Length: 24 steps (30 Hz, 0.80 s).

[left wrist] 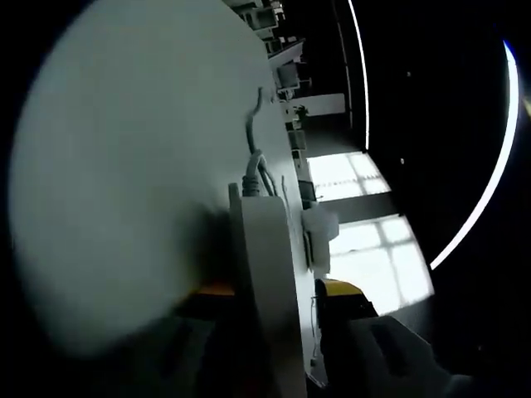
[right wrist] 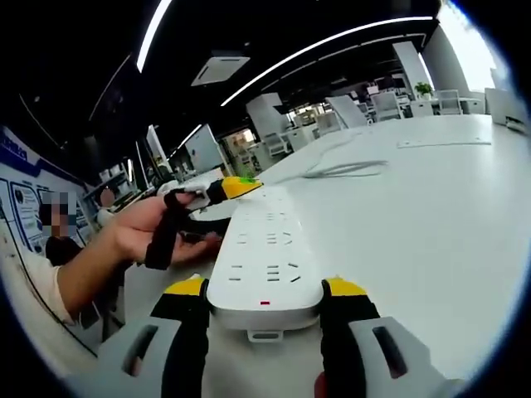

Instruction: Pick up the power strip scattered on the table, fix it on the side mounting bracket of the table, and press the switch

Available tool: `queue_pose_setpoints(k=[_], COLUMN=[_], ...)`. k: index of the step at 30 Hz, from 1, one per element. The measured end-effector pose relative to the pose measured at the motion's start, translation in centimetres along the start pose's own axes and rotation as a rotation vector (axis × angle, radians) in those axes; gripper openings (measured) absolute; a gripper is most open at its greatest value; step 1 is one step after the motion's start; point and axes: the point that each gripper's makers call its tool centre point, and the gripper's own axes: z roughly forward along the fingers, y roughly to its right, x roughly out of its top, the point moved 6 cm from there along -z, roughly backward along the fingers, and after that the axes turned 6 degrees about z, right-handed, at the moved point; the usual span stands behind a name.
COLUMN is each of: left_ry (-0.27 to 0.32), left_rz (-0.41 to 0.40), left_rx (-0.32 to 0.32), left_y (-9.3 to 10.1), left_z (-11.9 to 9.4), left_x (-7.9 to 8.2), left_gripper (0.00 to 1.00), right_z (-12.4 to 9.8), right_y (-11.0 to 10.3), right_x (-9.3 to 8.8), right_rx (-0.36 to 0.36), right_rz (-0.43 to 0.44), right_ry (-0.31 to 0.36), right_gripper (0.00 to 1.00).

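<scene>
Both grippers clamp the power strip [right wrist: 264,259]: right gripper [right wrist: 264,319] on its near end, left gripper [left wrist: 278,303] on the far end, long axis running between them over the desk [right wrist: 415,215].

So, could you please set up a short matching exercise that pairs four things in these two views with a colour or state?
Things:
1. power strip
2. right gripper
3. cable
4. person's hand

States:
A. lying loose on the white table
B. on the other gripper's strap
C. white, held at both ends
D. yellow-tipped, shut on the strip's near end

Pairs: 1-C, 2-D, 3-A, 4-B
</scene>
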Motion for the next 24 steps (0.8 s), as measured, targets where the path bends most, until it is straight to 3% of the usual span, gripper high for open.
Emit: queue_pose_setpoints(k=[8, 24], left_ry=[-0.003, -0.041], left_rz=[0.024, -0.026], left_rx=[0.018, 0.011], left_y=[-0.18, -0.47], left_z=[0.1, 0.18], left_x=[-0.1, 0.11], left_gripper=[0.31, 0.27], right_z=[-0.03, 0.14], right_y=[-0.08, -0.12], right_x=[-0.04, -0.16], right_rx=[-0.001, -0.024], right_rz=[-0.002, -0.068], right_ry=[-0.001, -0.017], right_gripper=[0.49, 0.49])
